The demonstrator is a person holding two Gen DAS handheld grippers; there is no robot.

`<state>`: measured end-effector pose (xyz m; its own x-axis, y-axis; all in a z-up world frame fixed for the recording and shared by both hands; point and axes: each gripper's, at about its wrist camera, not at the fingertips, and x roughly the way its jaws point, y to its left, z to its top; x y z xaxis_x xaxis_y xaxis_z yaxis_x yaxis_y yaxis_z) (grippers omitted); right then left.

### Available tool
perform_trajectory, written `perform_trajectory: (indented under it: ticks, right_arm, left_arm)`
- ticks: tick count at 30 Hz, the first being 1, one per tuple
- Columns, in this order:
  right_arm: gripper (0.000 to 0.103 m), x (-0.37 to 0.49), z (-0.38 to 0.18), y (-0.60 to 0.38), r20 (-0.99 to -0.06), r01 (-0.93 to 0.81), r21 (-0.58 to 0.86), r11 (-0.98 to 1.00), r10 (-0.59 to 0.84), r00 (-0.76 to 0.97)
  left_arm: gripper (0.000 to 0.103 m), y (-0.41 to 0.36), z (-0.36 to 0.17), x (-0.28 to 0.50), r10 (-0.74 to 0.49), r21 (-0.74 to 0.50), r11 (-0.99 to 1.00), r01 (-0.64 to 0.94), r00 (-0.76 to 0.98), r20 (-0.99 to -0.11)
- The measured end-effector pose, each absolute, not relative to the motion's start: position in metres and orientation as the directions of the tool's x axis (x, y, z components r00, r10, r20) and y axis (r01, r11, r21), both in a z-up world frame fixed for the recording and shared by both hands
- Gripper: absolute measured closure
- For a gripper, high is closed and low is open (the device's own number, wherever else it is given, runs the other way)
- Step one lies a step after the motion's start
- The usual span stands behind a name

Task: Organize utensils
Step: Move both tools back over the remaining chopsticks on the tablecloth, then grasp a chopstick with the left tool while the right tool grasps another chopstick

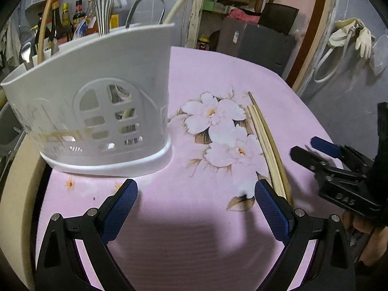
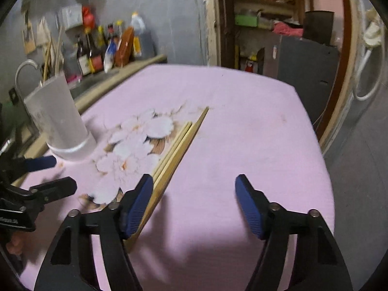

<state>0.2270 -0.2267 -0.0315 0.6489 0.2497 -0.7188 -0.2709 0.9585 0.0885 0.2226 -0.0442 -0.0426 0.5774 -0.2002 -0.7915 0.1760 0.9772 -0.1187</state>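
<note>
A white plastic utensil holder [image 1: 97, 101] stands on the pink flowered cloth [image 1: 206, 77] at the left, with spoons, a whisk and chopsticks sticking out of it; it also shows in the right wrist view [image 2: 58, 118]. Three wooden chopsticks [image 1: 264, 140] lie side by side on the cloth, also seen in the right wrist view [image 2: 179, 145]. My left gripper [image 1: 196, 194] is open and empty, low over the cloth between holder and chopsticks. My right gripper [image 2: 194, 186] is open, its left finger [image 2: 138, 203] over the chopsticks' near ends.
Sauce bottles [image 2: 101, 48] stand on a ledge behind the table. A dark cabinet [image 2: 305, 72] and a doorway lie past the far edge. Gloves and a hose [image 1: 349, 38] hang on the right wall. The table's right edge [image 2: 322, 150] drops to the floor.
</note>
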Motion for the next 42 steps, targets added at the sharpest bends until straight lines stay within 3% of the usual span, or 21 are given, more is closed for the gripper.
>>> perform_trajectory:
  ticks: [7, 13, 17, 20, 25, 31, 33, 38, 42]
  right_arm:
    - [0.04, 0.239, -0.041, -0.215, -0.765, -0.306, 0.068, 0.95, 0.247, 0.594]
    - [0.048, 0.243, -0.042, -0.21, -0.779, -0.32, 0.017, 0.947, 0.214, 0.59]
    - [0.052, 0.245, -0.042, -0.214, -0.789, -0.34, 0.018, 0.94, 0.222, 0.573]
    - [0.052, 0.246, -0.041, -0.211, -0.805, -0.361, -0.008, 0.933, 0.208, 0.555]
    - [0.056, 0.247, -0.043, -0.205, -0.814, -0.389, -0.045, 0.92, 0.192, 0.548]
    - [0.074, 0.243, -0.038, -0.219, -0.819, -0.402, -0.025, 0.915, 0.212, 0.534]
    - [0.08, 0.24, -0.037, -0.223, -0.819, -0.393, -0.035, 0.919, 0.199, 0.538]
    - [0.083, 0.235, -0.037, -0.23, -0.816, -0.377, -0.023, 0.926, 0.2, 0.542]
    - [0.084, 0.233, -0.037, -0.234, -0.813, -0.369, -0.003, 0.929, 0.212, 0.542]
  left_arm:
    - [0.011, -0.045, -0.044, 0.223, -0.213, -0.123, 0.973, 0.194, 0.571, -0.793]
    - [0.038, -0.053, -0.046, 0.232, -0.246, -0.137, 0.962, 0.236, 0.532, -0.81]
    - [0.062, -0.064, -0.051, 0.239, -0.261, -0.143, 0.952, 0.27, 0.478, -0.839]
    - [0.067, -0.069, -0.049, 0.243, -0.26, -0.133, 0.949, 0.284, 0.477, -0.84]
    - [0.07, -0.066, -0.044, 0.25, -0.284, -0.173, 0.948, 0.268, 0.465, -0.838]
    - [0.071, -0.073, -0.045, 0.26, -0.366, -0.254, 0.919, 0.302, 0.413, -0.834]
    - [0.076, -0.08, -0.045, 0.264, -0.374, -0.253, 0.913, 0.32, 0.409, -0.832]
    - [0.081, -0.099, -0.046, 0.277, -0.374, -0.227, 0.899, 0.374, 0.388, -0.842]
    - [0.082, -0.109, -0.05, 0.292, -0.428, -0.29, 0.875, 0.388, 0.338, -0.838]
